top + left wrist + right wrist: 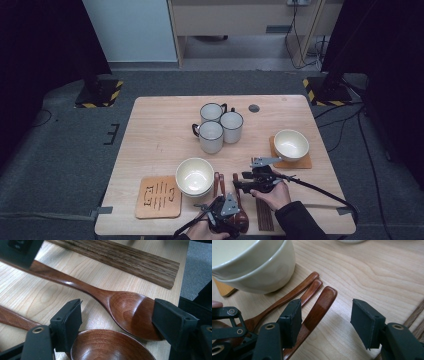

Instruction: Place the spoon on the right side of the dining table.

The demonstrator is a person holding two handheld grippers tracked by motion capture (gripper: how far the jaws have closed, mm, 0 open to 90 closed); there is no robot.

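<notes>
Flanking a glossy reddish-brown wooden spoon [125,312] (smooth oval bowl), left gripper [117,320] fingers spread.

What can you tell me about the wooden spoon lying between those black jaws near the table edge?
The wooden spoon is dark reddish-brown, glossy, with a deep oval bowl and a long slim handle. It lies flat, bowl up, on the pale table. The left hand-held gripper straddles its bowl with jaws open; one pad seems to touch the bowl's rim.

Brown wooden spoons [239,202] — lying flat, side by side.
</notes>
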